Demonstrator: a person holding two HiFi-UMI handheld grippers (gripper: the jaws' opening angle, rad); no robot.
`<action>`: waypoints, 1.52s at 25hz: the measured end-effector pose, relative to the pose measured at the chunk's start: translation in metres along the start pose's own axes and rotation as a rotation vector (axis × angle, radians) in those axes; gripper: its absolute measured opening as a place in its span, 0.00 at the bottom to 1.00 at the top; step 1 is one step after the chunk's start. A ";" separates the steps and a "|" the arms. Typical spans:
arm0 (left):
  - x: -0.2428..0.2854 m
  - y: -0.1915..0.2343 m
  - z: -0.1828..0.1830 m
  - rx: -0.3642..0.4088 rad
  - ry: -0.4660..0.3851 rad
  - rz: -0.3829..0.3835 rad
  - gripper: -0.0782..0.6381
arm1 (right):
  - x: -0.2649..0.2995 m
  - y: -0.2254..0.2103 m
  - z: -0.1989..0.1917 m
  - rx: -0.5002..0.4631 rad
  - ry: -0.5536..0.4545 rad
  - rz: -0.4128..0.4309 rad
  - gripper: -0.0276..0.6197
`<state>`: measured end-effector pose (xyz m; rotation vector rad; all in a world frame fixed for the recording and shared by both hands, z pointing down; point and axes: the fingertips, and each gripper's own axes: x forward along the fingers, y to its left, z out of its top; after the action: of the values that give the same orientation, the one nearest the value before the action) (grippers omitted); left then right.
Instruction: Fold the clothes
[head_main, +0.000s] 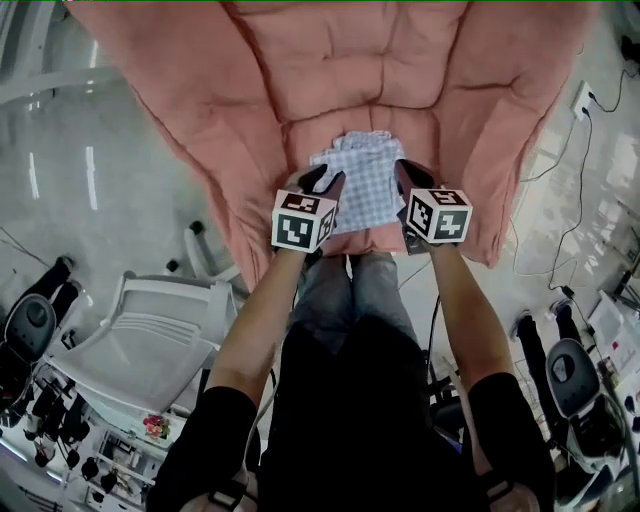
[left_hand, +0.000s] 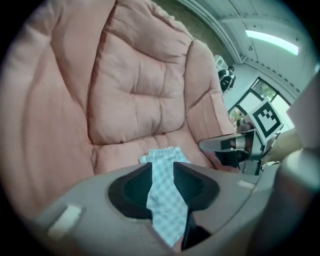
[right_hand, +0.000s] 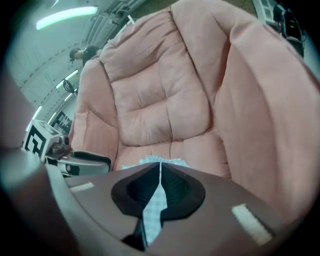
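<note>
Checked garment (head_main: 362, 180), pale blue and white, lies low on the seat of a big pink padded chair (head_main: 350, 70), with its near edge taken up by both grippers. The left gripper (head_main: 318, 183) has its jaws narrowly parted around a thick band of the cloth, which fills the gap between the pads. The right gripper (head_main: 408, 180) has its jaws almost together, nipping only a thin edge of the same cloth. The far hem appears to rest on the seat cushion, though the head view is too small to be sure, and what kind of garment it is cannot be told.

The weaker hold is probably the right one: so little fabric sits between those pads that a pull away from the left gripper could draw it out and drop that corner. The left gripper's bunched hold may hide a doubled layer, which would carry a crease into the fold. If one hand lifts higher or travels further than the other, the edges would land askew. The plush cushion could also drag the far hem and wrinkle it.
</note>
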<state>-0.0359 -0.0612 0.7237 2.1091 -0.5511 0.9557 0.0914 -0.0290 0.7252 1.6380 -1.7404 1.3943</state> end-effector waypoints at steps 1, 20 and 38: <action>-0.013 -0.007 0.009 0.032 -0.019 -0.001 0.31 | -0.017 0.006 0.009 -0.012 -0.037 0.001 0.06; -0.277 -0.159 0.132 0.319 -0.469 0.063 0.12 | -0.321 0.113 0.111 -0.090 -0.629 0.159 0.05; -0.390 -0.252 0.168 0.353 -0.760 0.236 0.12 | -0.470 0.117 0.160 -0.273 -0.786 0.266 0.05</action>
<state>-0.0465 -0.0015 0.2339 2.7670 -1.0864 0.3433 0.1598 0.0703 0.2298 1.9883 -2.5082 0.5519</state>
